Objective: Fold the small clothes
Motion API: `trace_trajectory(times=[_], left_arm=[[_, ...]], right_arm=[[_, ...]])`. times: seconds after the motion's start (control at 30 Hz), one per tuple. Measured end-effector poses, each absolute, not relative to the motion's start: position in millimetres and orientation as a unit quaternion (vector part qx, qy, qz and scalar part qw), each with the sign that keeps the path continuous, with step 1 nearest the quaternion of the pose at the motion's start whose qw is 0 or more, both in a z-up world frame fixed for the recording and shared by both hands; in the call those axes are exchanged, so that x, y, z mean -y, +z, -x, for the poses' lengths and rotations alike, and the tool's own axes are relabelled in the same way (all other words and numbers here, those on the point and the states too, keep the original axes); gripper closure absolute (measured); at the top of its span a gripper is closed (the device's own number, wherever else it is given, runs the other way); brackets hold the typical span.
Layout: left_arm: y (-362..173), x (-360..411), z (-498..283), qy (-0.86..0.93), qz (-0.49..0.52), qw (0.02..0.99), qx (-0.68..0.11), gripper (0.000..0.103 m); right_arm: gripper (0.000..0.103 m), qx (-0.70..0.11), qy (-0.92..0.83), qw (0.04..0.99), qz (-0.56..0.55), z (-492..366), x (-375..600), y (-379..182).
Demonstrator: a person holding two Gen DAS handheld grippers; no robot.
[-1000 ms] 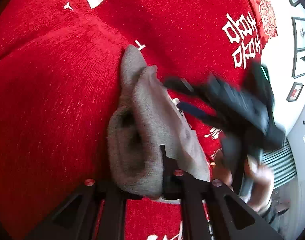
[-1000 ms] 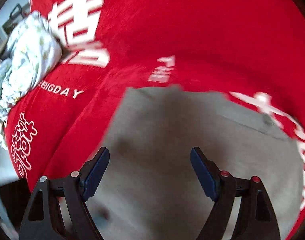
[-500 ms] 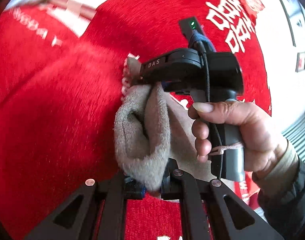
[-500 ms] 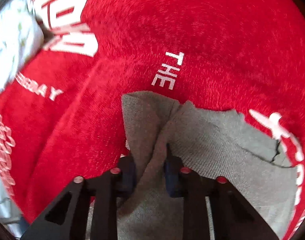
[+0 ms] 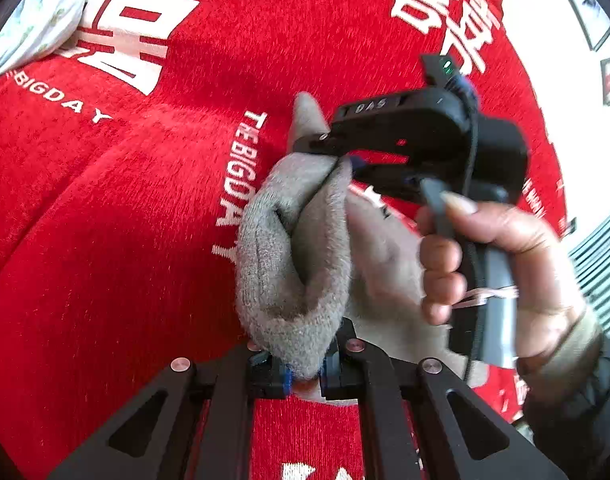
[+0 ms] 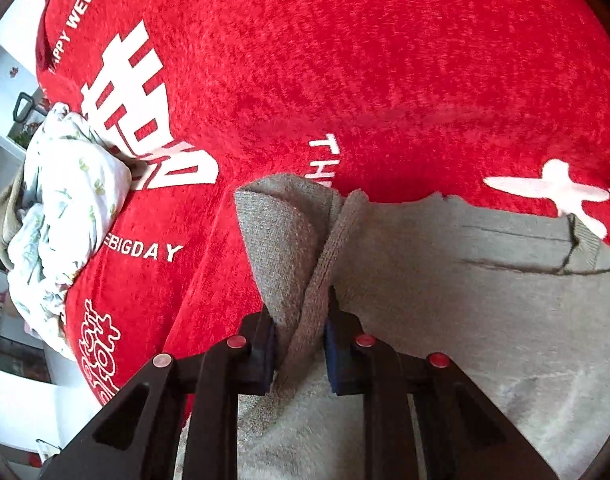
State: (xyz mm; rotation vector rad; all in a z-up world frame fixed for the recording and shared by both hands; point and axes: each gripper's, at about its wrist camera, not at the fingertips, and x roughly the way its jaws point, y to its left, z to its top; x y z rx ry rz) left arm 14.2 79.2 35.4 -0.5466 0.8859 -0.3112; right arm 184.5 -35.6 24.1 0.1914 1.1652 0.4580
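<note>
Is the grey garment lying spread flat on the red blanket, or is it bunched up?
Bunched up: the grey garment is gathered into thick folds, pinched by both tongs.

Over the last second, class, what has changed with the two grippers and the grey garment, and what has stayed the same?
The right gripper, open above the grey garment a second ago, came down and shut on a bunched fold near its edge. In the left view it swung in from the right. The left gripper stayed shut on its own fold, now lifted a little. The red blanket and the white floral cloth did not move.
</note>
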Motion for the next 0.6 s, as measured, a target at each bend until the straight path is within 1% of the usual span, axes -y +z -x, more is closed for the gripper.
trace_trajectory(times=[0.1,0.23,0.37,0.6], left_arm=[[41.5,-65.6,-19.7,-0.123,0.223,0.856,-0.45,0.093],[49.4,-50.9,-24.0,-0.111,0.187,0.854,-0.473,0.093],[59.5,-35.4,-21.6,-0.11,0.162,0.859,-0.474,0.093],[69.9,-16.9,-20.5,-0.12,0.15,0.859,-0.474,0.093]], right_arm=[[0.082,-0.567,0.211,0.791,-0.089,-191.1,39.4,21.5],[0.082,-0.594,0.209,0.772,-0.086,-198.6,48.4,31.6],[0.082,-0.593,0.218,0.771,-0.081,-196.6,53.8,46.7],[0.082,-0.574,0.233,0.78,-0.091,-189.3,74.6,67.5]])
